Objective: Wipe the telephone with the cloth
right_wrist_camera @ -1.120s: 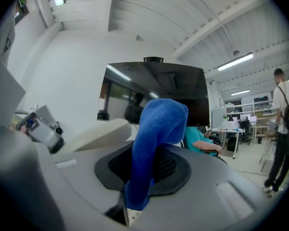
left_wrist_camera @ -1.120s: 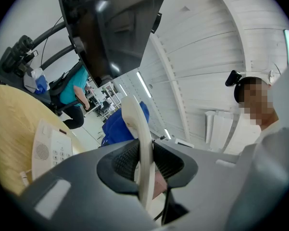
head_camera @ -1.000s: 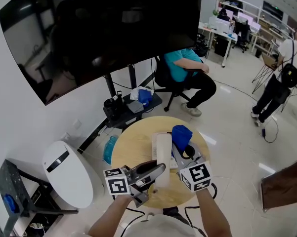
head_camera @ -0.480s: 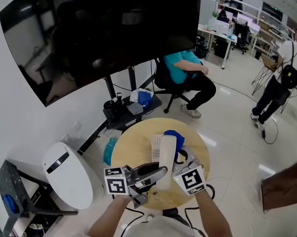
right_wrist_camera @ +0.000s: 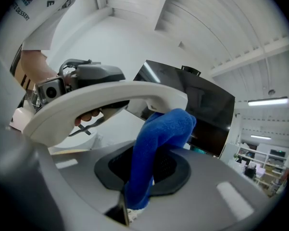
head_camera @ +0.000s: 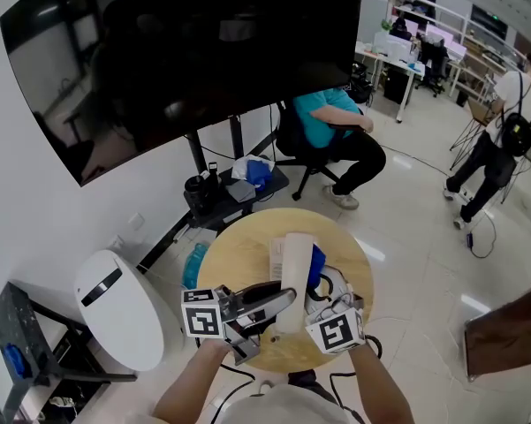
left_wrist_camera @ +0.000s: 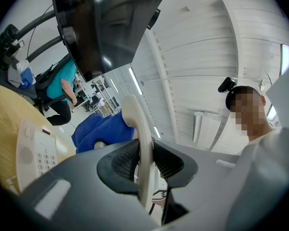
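Note:
My left gripper [head_camera: 278,303] is shut on the white telephone handset [head_camera: 293,281], holding it lifted over the round wooden table [head_camera: 234,263]. In the left gripper view the handset [left_wrist_camera: 139,148] stands edge-on between the pads. My right gripper [head_camera: 322,312] is shut on the blue cloth [head_camera: 315,266], which presses against the handset's right side. The right gripper view shows the cloth [right_wrist_camera: 156,148] rising from the jaws and touching the underside of the handset [right_wrist_camera: 101,102]. The telephone base [left_wrist_camera: 36,153] with its keypad lies on the table [left_wrist_camera: 2,124] behind the handset.
A big dark screen [head_camera: 185,51] on a stand rises behind the table. A white rounded bin [head_camera: 119,307] stands at the left. A seated person in a teal shirt [head_camera: 331,113] is beyond the table; another person [head_camera: 499,144] walks at far right.
My right gripper has drawn back toward me along the handset, dragging the blue cloth down its side. The left gripper keeps the handset almost still.

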The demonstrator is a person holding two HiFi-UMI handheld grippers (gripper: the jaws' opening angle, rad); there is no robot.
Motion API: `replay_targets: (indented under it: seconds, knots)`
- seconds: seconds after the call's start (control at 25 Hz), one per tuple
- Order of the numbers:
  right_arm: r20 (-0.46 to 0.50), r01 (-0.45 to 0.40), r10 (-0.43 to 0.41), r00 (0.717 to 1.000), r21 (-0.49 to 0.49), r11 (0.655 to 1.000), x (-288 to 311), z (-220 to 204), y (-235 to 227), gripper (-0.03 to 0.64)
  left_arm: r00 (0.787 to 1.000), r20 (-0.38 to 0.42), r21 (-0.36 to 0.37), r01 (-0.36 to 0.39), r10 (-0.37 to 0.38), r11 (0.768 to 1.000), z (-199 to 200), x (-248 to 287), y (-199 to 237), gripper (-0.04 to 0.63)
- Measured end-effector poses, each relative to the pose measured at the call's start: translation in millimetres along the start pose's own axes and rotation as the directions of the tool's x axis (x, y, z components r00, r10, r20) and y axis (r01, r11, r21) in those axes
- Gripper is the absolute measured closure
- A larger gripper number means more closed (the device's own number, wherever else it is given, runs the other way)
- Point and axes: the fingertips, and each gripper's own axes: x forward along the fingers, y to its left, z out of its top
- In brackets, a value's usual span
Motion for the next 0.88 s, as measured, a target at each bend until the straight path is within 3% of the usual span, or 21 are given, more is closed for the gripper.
replay_targets:
  seconds: [0.4, 0.88]
  knots:
    - [0.001, -0.034, 0.034, 0.999, -0.057, 0.998, -6, -6, 22, 0.555, 1.0, -0.007, -0.019, -0.013, 0.013, 1.0, 17, 4, 8, 0.509]
    - [-0.018, -0.066, 0.065, 0.998, -0.027, 0.997, -10, -16, 47, 0.555, 0.999, 0.024, -0.006, -0.03, 0.03, 1.0, 38, 5, 15, 0.509]
